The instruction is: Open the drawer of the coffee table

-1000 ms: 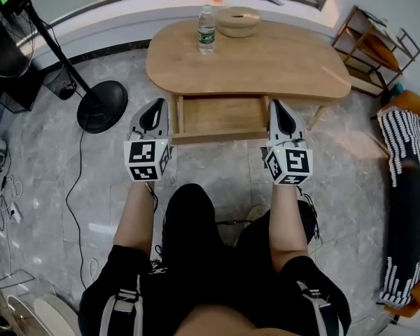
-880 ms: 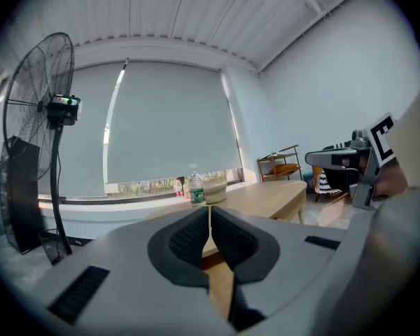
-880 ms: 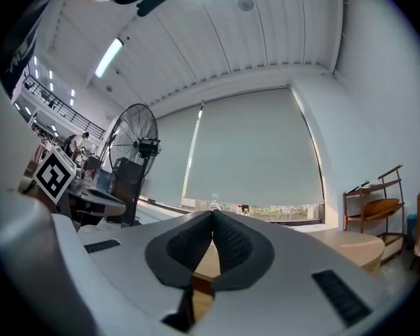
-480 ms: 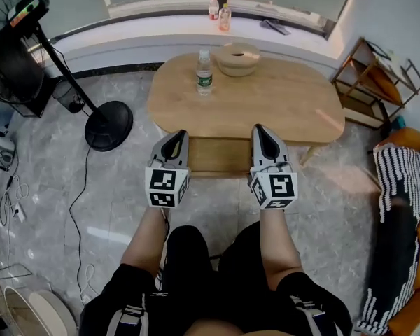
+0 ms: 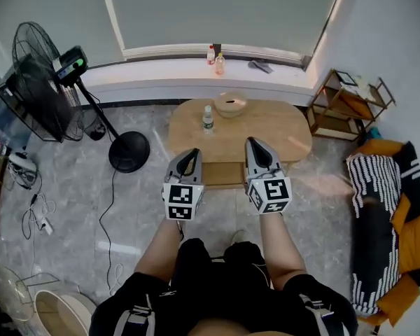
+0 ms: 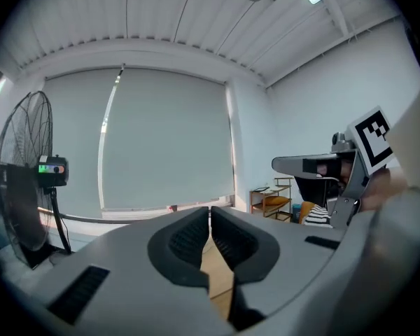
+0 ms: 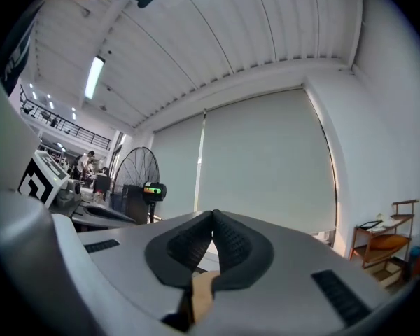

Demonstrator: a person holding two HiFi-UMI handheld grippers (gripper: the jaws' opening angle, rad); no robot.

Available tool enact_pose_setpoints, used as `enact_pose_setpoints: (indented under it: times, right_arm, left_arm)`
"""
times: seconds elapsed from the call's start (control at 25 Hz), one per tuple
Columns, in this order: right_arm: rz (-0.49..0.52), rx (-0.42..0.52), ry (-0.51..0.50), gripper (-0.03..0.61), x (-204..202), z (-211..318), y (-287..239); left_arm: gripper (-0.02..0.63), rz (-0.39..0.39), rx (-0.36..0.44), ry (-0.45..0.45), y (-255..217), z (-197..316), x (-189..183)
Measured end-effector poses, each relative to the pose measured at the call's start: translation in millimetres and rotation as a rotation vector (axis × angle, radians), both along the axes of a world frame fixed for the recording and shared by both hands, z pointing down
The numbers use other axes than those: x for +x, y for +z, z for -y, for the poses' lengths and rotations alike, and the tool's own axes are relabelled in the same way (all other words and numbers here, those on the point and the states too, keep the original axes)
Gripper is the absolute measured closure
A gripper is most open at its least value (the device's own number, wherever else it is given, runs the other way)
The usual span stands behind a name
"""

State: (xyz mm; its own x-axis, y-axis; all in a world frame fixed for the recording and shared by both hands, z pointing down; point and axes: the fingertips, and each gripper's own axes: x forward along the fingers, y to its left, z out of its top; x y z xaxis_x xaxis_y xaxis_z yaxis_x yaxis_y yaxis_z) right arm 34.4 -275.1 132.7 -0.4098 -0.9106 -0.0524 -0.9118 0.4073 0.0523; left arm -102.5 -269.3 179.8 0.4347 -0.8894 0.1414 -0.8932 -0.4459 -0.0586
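Inspection of the head view: the wooden counter (image 5: 266, 128) stands on the grey tiled floor (image 5: 77, 215) below a window ledge (image 5: 196, 72). The drawer (image 5: 224, 175) sits at the counter's near edge and is pulled out toward the person, its wooden inside exposed. On the counter's far part stand a clear bottle (image 5: 208, 118) and, just beside it toward the ledge, a shallow wooden bowl (image 5: 230, 103). The left hand-held gripper (image 5: 191, 152) and the right hand-held gripper (image 5: 254, 143) are held over the counter's near edge, one on each side of the drawer, neither touching counter nor drawer. The left gripper view shows the left hand-held gripper (image 6: 210, 212) with jaws together and nothing between them. The right gripper view shows the same for the right hand-held gripper (image 7: 213, 215): jaws together, nothing held. A black standing fan (image 5: 45, 72) is left of the counter, and its round base (image 5: 129, 151) lies near the counter's left end. A low wooden shelf (image 5: 339, 103) stands right of the counter. A striped cloth (image 5: 371, 222) lies further right of the counter, nearer the person.
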Motion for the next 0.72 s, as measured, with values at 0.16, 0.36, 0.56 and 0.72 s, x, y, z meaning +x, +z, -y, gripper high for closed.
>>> enact_pose_setpoints:
  times: [0.16, 0.36, 0.56, 0.72]
  right_arm:
    - [-0.002, 0.004, -0.003, 0.563, -21.6, -79.4, -74.9]
    - [-0.004, 0.109, -0.040, 0.563, -19.0, -174.8, -119.2]
    - [0.010, 0.094, -0.060, 0.563, -5.6, -259.2, -113.0]
    - [-0.007, 0.123, -0.072, 0.563, -2.1, -302.2, -125.0]
  left_arm:
    - [0.586, 0.007, 0.015, 0.046, -80.0, -73.0, -6.5]
    - [0.586, 0.060, 0.150, -0.036, -135.7, -164.1, -12.5]
    - [0.586, 0.073, 0.115, -0.076, -123.6, -261.0, 1.9]
    - [0.586, 0.076, 0.102, -0.084, -123.2, -304.7, 10.9]
